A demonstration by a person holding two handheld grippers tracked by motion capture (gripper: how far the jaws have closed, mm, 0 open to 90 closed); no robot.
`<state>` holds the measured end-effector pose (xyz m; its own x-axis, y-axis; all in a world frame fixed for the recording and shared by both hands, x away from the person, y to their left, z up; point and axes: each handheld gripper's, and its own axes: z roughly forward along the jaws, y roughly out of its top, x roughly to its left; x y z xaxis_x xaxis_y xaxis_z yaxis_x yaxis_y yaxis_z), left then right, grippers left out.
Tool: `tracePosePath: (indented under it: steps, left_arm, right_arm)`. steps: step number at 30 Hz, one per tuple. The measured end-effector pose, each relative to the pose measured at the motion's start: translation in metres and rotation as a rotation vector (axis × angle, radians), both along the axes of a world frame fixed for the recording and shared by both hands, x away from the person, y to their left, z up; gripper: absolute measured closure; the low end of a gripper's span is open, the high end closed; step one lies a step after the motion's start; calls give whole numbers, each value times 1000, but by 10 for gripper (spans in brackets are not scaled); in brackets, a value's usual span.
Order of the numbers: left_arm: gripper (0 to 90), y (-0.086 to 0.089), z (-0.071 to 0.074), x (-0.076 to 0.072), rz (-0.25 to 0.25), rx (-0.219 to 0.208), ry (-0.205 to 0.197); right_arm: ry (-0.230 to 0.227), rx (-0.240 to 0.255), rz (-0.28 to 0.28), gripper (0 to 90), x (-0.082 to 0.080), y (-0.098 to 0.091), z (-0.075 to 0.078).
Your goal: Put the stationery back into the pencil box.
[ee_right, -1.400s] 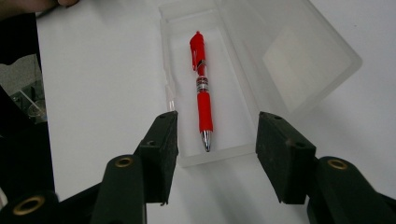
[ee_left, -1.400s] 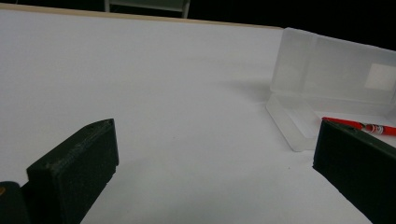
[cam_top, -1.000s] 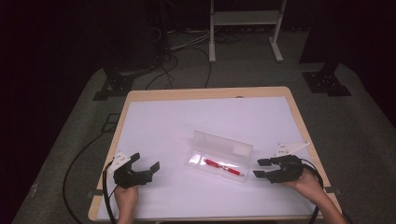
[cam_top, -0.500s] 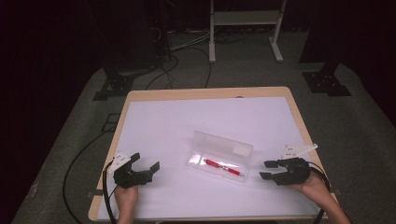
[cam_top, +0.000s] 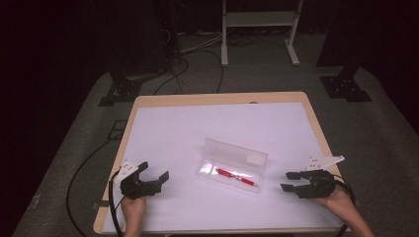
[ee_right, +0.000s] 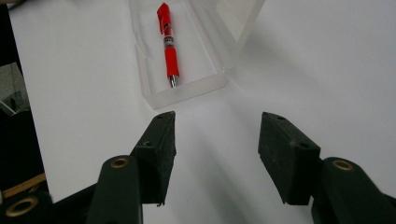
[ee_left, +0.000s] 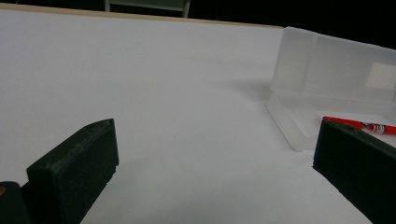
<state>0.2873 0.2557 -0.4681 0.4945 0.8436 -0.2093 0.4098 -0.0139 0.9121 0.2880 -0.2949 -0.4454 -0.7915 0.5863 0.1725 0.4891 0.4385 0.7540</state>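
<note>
The long clear plastic case (cam_top: 232,165) looks frosted and smooth, its lid faintly glossy. Inside, the red plastic pen (ee_right: 169,44) shines, tipped with bright metal. The white tabletop sheet (cam_top: 212,128) is matt, edged in pale wood. Both black grippers' pads (ee_right: 289,154) look rough, grainy, dull.

In my left gripper view, the clear plastic pen case (ee_left: 327,88) runs off the right edge, and my own right-hand jaw covers the barrel of the red ballpoint pen (ee_left: 359,125) lying in it. In my right gripper view, the case's hinged lid (ee_right: 233,18) is cut by the top edge. I cannot read the pen's print in the high view.
</note>
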Motion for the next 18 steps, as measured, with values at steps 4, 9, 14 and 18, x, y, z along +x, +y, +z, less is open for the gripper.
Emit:
tracePosePath:
  steps: [4, 9, 14, 18]
  left_arm:
    - [0, 0, 0, 0, 0, 1, 0]
    - [0, 0, 0, 0, 0, 1, 0]
    - [0, 0, 0, 0, 2, 0, 1]
    - [0, 0, 0, 1, 11, -2, 3]
  right_arm:
    - [2, 2, -7, 451, -2, -4, -2]
    - [8, 6, -17, 445, -4, -7, -5]
    - [11, 16, -34, 421, -10, -12, -10]
    - [-15, 78, -77, 376, -21, -18, -17]
